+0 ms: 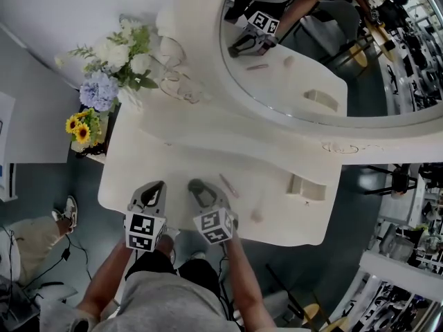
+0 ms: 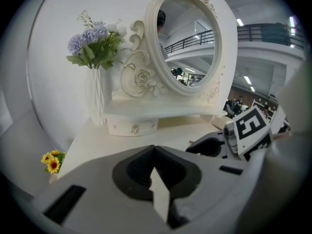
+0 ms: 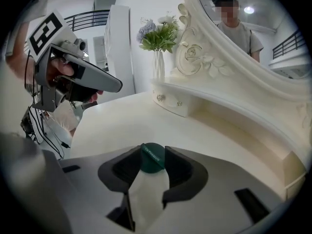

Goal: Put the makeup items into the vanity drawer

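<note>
Both grippers hover over the front edge of the white vanity top (image 1: 173,164). My right gripper (image 1: 199,187) is open, and a dark green round cap (image 3: 153,159) sits between its jaws; whether the pads touch it I cannot tell. The left gripper (image 1: 154,187) beside it is shut with nothing seen in it, its jaws (image 2: 154,152) meeting at the tip. A thin pink stick (image 1: 229,186) and a small beige item (image 1: 257,216) lie on the top to the right of my right gripper. The small drawer (image 2: 132,127) with a crystal knob sits shut under the mirror's shelf.
An oval mirror (image 1: 325,47) in a carved white frame stands at the back. A vase of white and lilac flowers (image 1: 114,81) is at the back left, with small sunflowers (image 1: 82,131) below it off the table's edge. A small open white box (image 1: 306,187) sits at the right.
</note>
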Available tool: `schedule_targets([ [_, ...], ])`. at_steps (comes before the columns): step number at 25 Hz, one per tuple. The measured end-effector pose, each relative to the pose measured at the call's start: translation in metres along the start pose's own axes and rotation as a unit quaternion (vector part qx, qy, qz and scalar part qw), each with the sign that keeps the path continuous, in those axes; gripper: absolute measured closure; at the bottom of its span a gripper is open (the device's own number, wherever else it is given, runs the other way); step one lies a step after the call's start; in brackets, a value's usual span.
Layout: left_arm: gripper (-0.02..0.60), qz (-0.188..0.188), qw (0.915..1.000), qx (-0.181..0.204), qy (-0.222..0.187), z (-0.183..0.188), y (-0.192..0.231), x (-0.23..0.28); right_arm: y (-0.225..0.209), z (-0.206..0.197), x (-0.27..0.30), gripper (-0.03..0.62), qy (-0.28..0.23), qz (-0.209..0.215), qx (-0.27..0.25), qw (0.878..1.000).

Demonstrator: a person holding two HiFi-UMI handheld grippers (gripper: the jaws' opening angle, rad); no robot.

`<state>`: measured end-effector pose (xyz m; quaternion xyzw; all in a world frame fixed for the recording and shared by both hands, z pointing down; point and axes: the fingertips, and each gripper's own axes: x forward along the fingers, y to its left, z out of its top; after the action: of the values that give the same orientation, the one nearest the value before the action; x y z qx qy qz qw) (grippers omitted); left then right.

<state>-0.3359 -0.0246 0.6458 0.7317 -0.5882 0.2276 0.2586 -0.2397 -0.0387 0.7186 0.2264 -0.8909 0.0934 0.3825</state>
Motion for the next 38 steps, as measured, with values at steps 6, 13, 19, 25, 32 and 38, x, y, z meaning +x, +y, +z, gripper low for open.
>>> schedule_targets([
  [6,0.581,-0.006,1.0000,-0.002,0.003,-0.001,-0.002,0.003,0.001,-0.009,0.005,0.480,0.015,0.002,0.006,1.000],
  [13,0.581,-0.007,1.0000,-0.003,0.003,-0.002,0.001,0.004,-0.003,-0.009,0.006,0.570,0.017,-0.014,0.003,1.000],
  [19,0.581,-0.006,1.0000,-0.001,-0.002,0.002,0.007,0.000,-0.008,0.007,-0.002,0.577,-0.004,-0.032,-0.002,0.999],
  [25,0.581,-0.015,0.9996,0.011,-0.023,0.021,0.001,-0.008,-0.015,0.032,-0.031,0.579,-0.037,-0.063,-0.002,0.997],
  [32,0.581,-0.052,0.9958,0.049,-0.057,0.056,-0.027,-0.015,-0.033,0.054,-0.086,0.579,-0.080,-0.126,0.022,0.989],
  [38,0.581,-0.104,0.9864,0.093,-0.088,0.088,-0.076,-0.020,-0.048,0.050,-0.143,0.579,-0.106,-0.191,0.040,0.975],
])
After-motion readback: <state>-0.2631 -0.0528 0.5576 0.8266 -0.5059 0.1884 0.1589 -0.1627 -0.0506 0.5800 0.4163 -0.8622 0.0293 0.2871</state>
